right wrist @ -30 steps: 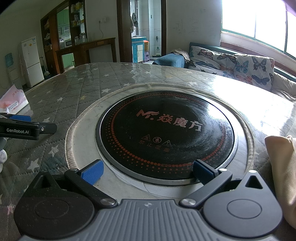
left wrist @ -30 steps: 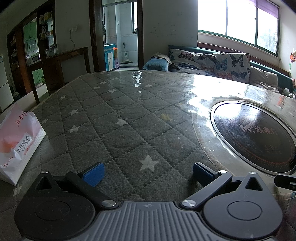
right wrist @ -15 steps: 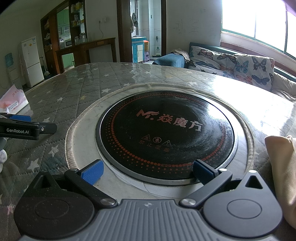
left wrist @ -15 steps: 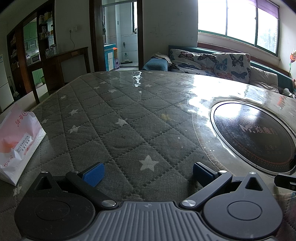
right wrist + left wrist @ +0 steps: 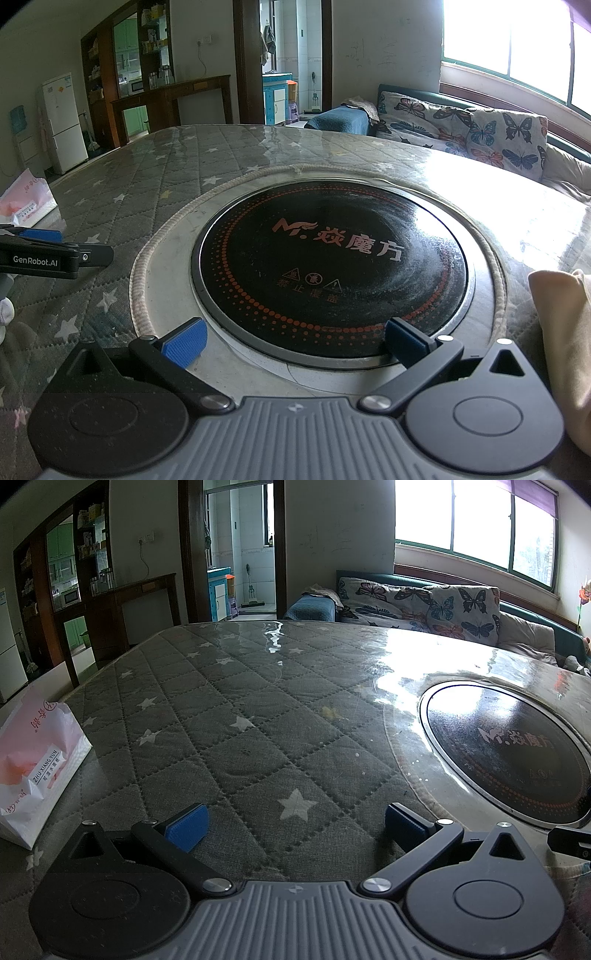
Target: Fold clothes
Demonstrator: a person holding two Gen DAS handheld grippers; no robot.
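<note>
A beige cloth lies at the right edge of the right wrist view, just right of my right gripper; only part of it shows. That gripper is open and empty, low over the near rim of the black round cooktop. My left gripper is open and empty too, hovering over the grey star-quilted table cover. Its side, marked GenRobot.AI, also appears as the left gripper at the left of the right wrist view. No clothing shows in the left wrist view.
A pink and white paper bag stands near the table's left edge. The cooktop is set into the table on the right. Behind the table are a sofa with butterfly cushions, a doorway and dark wooden shelving.
</note>
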